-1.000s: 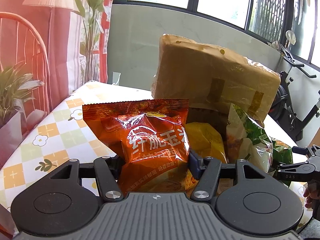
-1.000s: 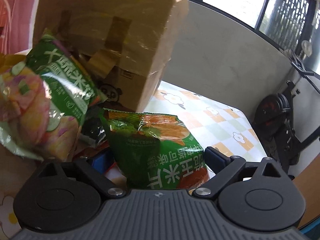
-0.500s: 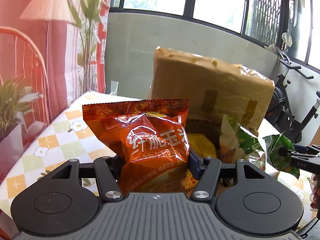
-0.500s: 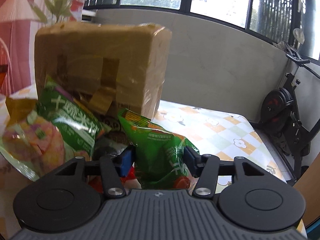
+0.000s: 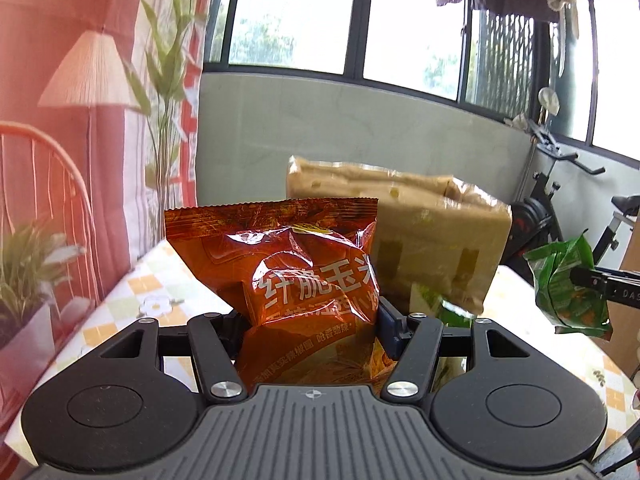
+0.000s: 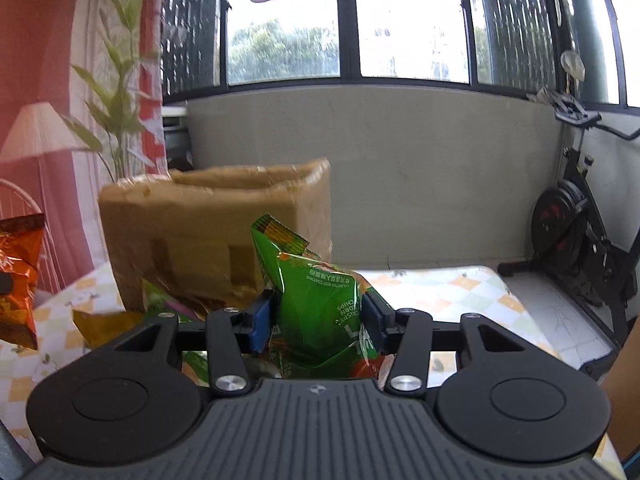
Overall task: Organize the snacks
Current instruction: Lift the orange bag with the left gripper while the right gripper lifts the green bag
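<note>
Snacks are being carried in pairs: each gripper is holding one bag clear of the table [image 6: 460, 288]. Left gripper [image 5: 312, 320] is pinching the orange bag [image 5: 288, 264] across its lower half, the bag standing upright between the pads with its crimped top edge uppermost. Right gripper [image 6: 316, 320] is pinching the green bag [image 6: 316, 300]; its jaws have just been closing, the bag is sitting between them, and the film is creasing under the pads, so the grip is reading as made. In the left view the same green bag [image 5: 568, 288] is hanging in the air at the right edge, well apart from the orange one.

Behind both, the cardboard box [image 6: 216, 236] is standing on the checked cloth with its top open. More packets, one green [image 5: 436, 304] and one yellow [image 6: 104, 320], are lying at its foot.

Step in hand, as judged: lift after pickup, both bags up and facing the box. Next move is probably calling for carrying each bag over the box rim and releasing inside, one at a time. The green bag is gripped off-centre and twisted, so it may be swinging or slipping during the carry.
</note>
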Demonstrator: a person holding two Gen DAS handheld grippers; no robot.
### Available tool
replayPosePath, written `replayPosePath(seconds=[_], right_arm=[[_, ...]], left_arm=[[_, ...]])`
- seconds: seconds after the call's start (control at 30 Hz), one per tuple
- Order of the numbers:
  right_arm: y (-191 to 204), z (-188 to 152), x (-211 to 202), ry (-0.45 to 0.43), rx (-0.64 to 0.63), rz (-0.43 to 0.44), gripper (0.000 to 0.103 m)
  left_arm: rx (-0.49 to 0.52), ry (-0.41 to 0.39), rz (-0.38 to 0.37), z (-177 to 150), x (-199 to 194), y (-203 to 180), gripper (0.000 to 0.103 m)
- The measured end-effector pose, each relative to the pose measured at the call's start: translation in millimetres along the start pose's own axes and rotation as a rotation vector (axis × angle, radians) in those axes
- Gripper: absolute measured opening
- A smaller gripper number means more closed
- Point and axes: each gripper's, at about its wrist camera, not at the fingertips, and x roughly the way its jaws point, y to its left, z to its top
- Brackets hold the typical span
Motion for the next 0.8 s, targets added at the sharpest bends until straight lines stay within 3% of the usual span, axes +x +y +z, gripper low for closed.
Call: replayPosePath(seconds=[0.37, 0.8], right_arm=[[16.3, 46.0, -3.7, -0.153, -0.05, 0.079, 0.049], [13.4, 96.4, 46.9, -0.252, -0.029, 0.162, 0.049]], left_arm=[[-0.001, -0.087, -0.015, 36.3, 8.0, 4.2, 0.063], [0.045, -0.162, -0.041, 102.1, 47.7, -2.2, 0.063]])
